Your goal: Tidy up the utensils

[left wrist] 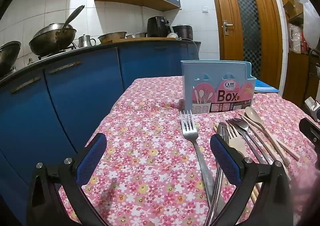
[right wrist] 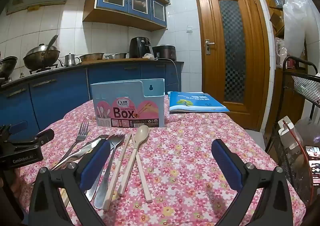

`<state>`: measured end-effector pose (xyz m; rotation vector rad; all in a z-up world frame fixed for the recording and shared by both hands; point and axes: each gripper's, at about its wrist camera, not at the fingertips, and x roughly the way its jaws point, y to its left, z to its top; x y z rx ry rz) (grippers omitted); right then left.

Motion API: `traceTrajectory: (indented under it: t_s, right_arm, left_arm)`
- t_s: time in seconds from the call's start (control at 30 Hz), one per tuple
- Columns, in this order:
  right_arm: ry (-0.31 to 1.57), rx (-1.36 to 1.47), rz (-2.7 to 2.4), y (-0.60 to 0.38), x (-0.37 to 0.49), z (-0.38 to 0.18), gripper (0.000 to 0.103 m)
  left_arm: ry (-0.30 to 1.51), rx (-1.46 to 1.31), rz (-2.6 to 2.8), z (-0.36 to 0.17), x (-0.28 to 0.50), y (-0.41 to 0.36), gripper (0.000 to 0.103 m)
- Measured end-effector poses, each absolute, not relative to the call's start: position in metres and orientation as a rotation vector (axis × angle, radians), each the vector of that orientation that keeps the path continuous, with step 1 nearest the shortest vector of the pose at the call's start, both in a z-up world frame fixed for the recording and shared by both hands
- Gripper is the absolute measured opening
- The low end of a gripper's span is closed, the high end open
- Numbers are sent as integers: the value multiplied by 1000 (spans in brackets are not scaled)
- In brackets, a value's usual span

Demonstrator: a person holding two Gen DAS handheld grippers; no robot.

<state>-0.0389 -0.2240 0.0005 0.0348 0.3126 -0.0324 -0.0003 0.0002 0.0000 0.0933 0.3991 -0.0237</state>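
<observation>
Lone fork lay between the spread left gripper's jaws

Left gripper [left wrist: 158, 158] and right gripper [right wrist: 161, 163] both gaped empty; the fork [left wrist: 193, 146] ran lengthwise away from the left one toward the box [left wrist: 218, 87], the other cutlery [right wrist: 120, 156] piled by the right's left finger
</observation>
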Motion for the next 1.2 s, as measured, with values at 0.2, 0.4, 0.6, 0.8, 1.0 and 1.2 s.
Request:
traceTrajectory:
  t_s: [0.2, 0.4, 0.6, 0.8, 1.0, 1.2]
  right_arm:
    - [313, 37, -32, -224, -39, 0, 103]
    - [313, 37, -32, -224, -39, 0, 103]
    - [312, 37, -32, -224, -39, 0, 103]
    - [311, 37, -32, -224, -39, 0, 103]
    - [311, 37, -32, -224, -39, 0, 103]
    - [311, 37, -32, -224, -39, 0, 103]
  left_arm:
    - [410, 95, -25, 0, 0, 0, 103]
    - [411, 95, -24, 0, 0, -1, 103]
    - [411, 94, -25, 1, -2, -2, 103]
    - [413, 95, -25, 1, -1, -2, 103]
    - [413, 94, -26, 2, -1, -2, 103]
    - [414, 92, -27, 2, -1, -2, 103]
